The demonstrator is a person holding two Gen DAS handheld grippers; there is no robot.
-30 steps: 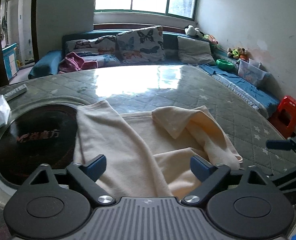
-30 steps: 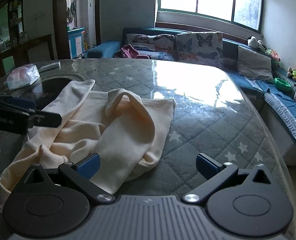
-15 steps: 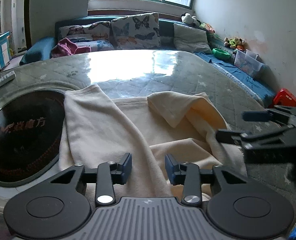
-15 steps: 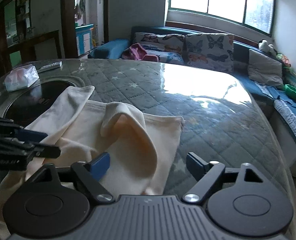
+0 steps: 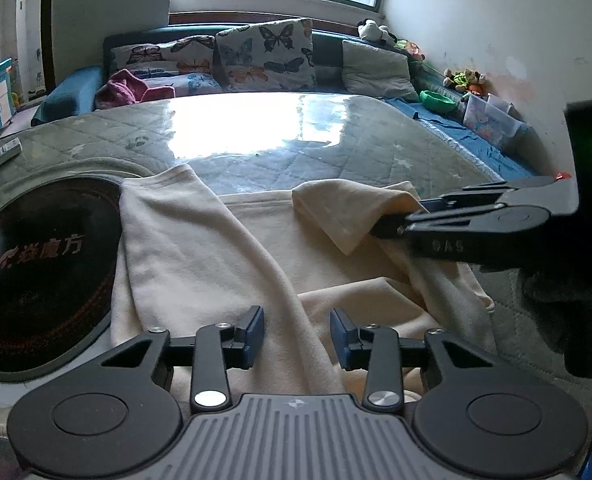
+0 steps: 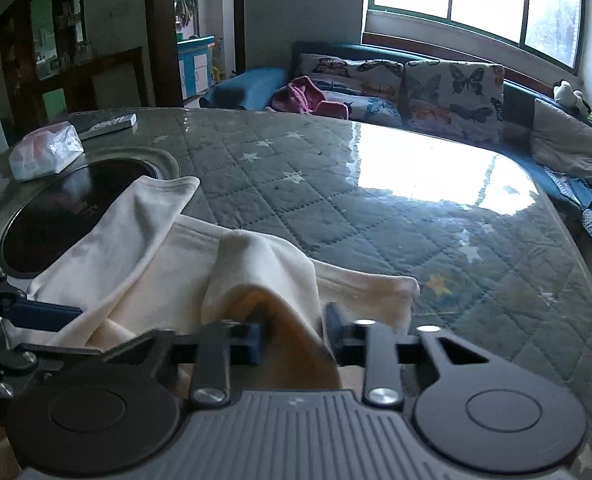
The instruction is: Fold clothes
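Observation:
A cream garment lies rumpled on the quilted, glass-topped table, partly over a black round plate. My left gripper is narrowed around a raised ridge of the cloth at its near edge. My right gripper is closed on a humped fold of the same garment. In the left wrist view the right gripper comes in from the right and pinches a folded-over flap. The left gripper shows at the left edge of the right wrist view, against the cloth.
A tissue pack and a remote lie at the table's far left by the black plate. A sofa with butterfly cushions runs behind the table. The table's right edge drops toward a blue bench with a plastic box.
Both grippers went from wide open to closed on the garment. The right gripper moved left onto the humped fold. The left one closed first and has held its gap.

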